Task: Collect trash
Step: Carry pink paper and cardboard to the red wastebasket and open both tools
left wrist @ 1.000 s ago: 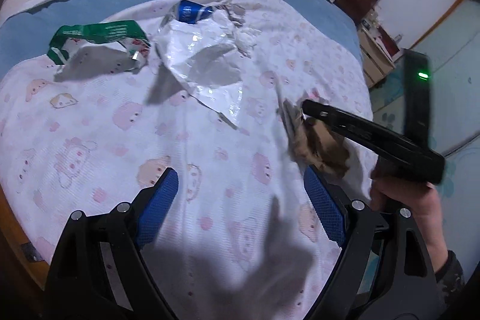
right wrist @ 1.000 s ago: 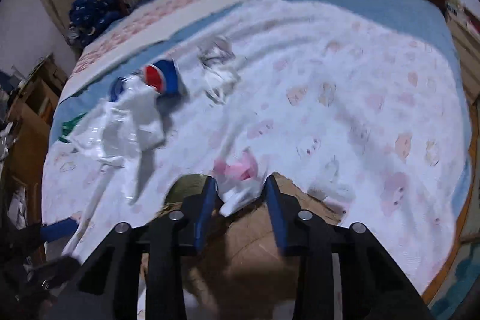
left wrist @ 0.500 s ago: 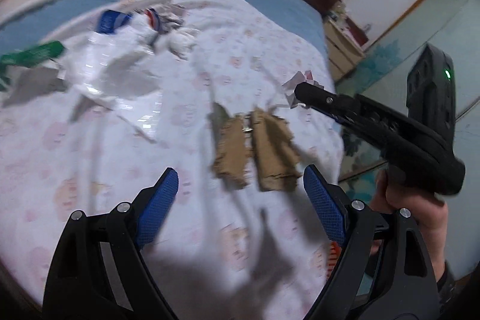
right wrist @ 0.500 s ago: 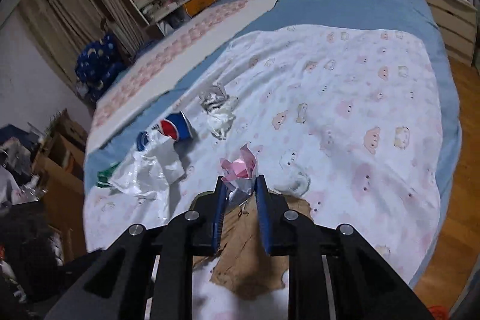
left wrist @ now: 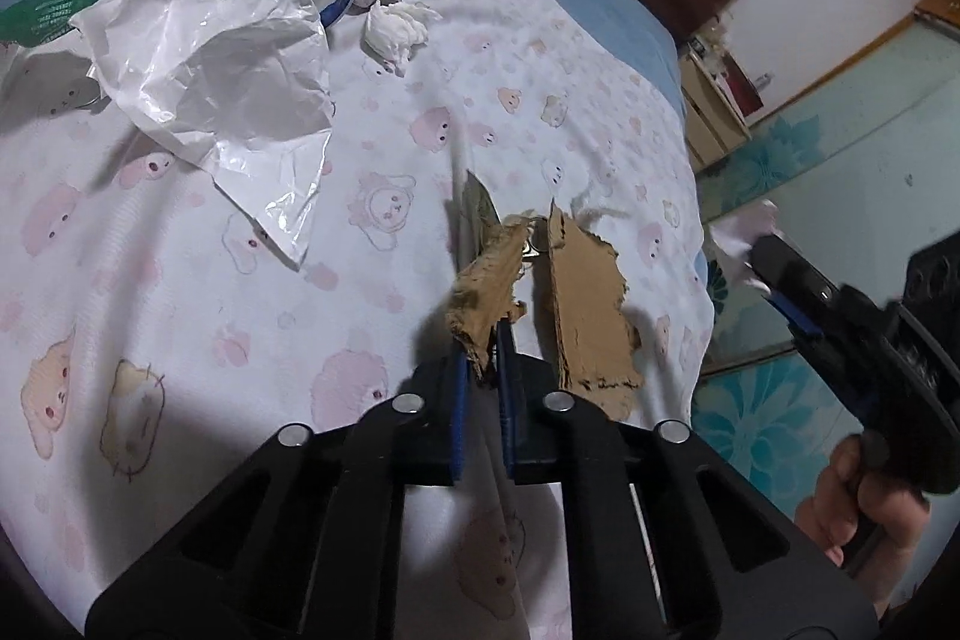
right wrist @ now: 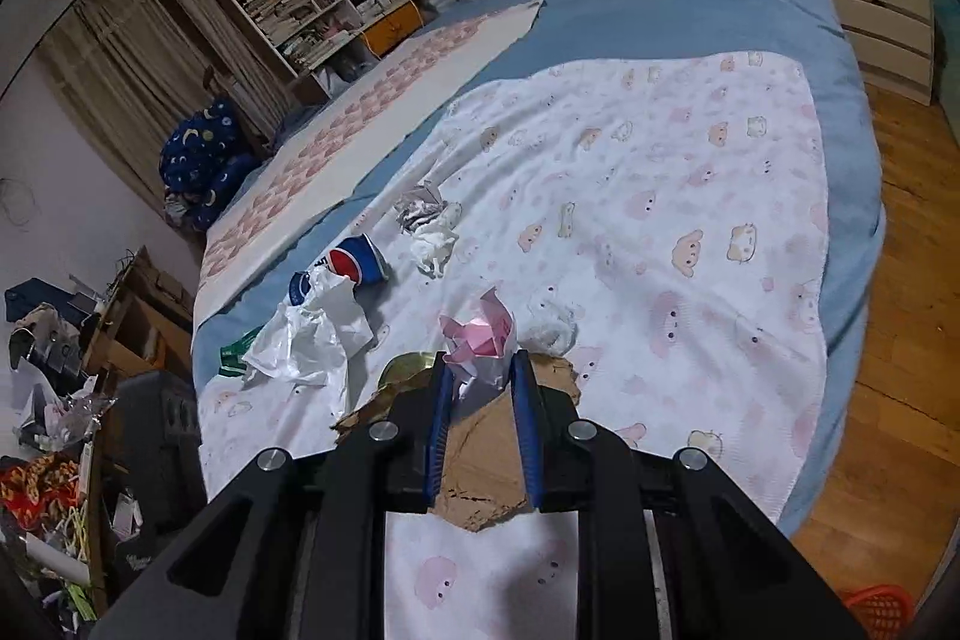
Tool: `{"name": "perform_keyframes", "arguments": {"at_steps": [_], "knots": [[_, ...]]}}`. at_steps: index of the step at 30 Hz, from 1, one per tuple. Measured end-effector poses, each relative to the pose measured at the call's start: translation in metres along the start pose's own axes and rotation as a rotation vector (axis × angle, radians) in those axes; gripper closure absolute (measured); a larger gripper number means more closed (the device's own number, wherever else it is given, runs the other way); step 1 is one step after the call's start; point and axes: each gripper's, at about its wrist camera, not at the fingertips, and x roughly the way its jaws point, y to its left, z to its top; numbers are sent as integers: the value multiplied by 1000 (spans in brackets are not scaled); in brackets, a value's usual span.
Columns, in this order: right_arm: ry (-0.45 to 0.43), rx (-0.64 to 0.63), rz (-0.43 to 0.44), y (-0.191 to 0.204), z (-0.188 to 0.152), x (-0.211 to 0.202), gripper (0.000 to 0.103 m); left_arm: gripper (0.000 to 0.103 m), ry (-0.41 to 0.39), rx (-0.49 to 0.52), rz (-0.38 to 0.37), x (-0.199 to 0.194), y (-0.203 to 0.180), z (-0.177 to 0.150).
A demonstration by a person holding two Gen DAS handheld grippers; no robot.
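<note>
Left tongs (left wrist: pixel 480 370) clenched on torn cardboard (left wrist: pixel 486 286), right tongs (right wrist: pixel 480 388) grasping crumpled pink-white paper (right wrist: pixel 480 334), above bed (right wrist: pixel 690 196)

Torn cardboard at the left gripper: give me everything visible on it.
The torn cardboard is brown, matte and ragged-edged, in two flaps joined near the top, where something small and metallic shows. The smaller, crumpled left flap runs down between the left gripper fingers, which are shut on its lower edge. The larger right flap is flatter and lies on the white cartoon-print blanket near the bed's edge. From the right wrist view it extends beneath the right gripper, which holds pink-and-white paper.
</note>
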Motion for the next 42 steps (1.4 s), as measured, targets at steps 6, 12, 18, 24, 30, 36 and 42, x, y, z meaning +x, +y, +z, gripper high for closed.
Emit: {"name": "perform_keyframes", "arguments": {"at_steps": [6, 12, 18, 24, 30, 36, 42], "knots": [[1, 8, -14, -11, -5, -12, 82, 99, -35, 43, 2, -13, -12, -2], [-12, 17, -34, -22, -7, -25, 82, 99, -86, 118, -12, -56, -30, -8], [-29, 7, -28, -14, -16, -39, 82, 99, -132, 134, 0, -93, -30, -18], [-48, -51, -11, 20, -37, -68, 82, 99, -240, 193, 73, -148, -33, -29], [-154, -102, 13, 54, -70, -145, 82, 99, -277, 285, 111, -183, -65, -52], [-244, -69, -112, 29, -133, -244, 82, 99, -246, 349, 19, -173, -135, -76], [-281, 62, -330, -45, -194, -335, 82, 99, -137, 536, -117, -126, -259, -137]]}}
